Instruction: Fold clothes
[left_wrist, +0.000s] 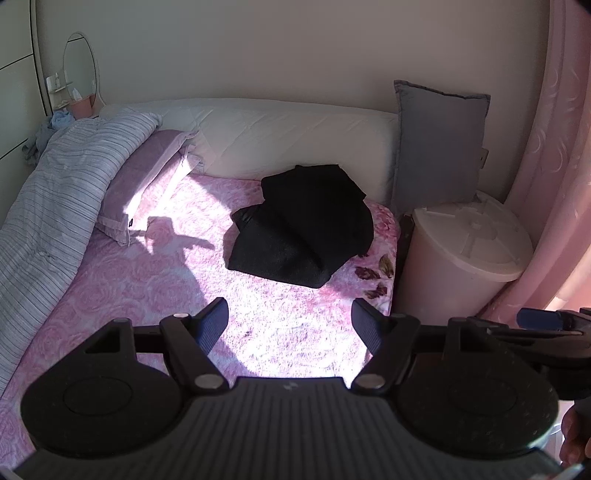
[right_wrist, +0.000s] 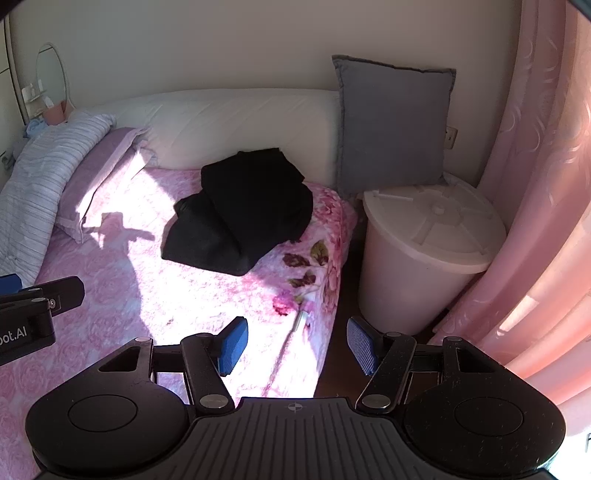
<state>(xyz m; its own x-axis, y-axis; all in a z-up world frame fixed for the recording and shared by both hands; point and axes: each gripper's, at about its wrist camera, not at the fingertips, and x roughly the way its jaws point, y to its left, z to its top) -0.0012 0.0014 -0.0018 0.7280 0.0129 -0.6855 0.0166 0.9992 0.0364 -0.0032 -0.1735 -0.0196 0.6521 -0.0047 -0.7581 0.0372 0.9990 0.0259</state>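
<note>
Black clothes (left_wrist: 301, 225) lie heaped on the pink bed (left_wrist: 147, 288) near its headboard-side corner, ahead of both empty grippers, left gripper (left_wrist: 289, 325) and right gripper (right_wrist: 293, 343), fingers apart, their long axis running diagonally, neither gripper clearly nearer.

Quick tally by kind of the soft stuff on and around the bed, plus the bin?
Black garments: 1 pile, number of pieces not clear
Pillows: 2, lilac and grey
Striped duvet: 1
White bolster: 1
Lidded bin: 1
Total: 6
</note>
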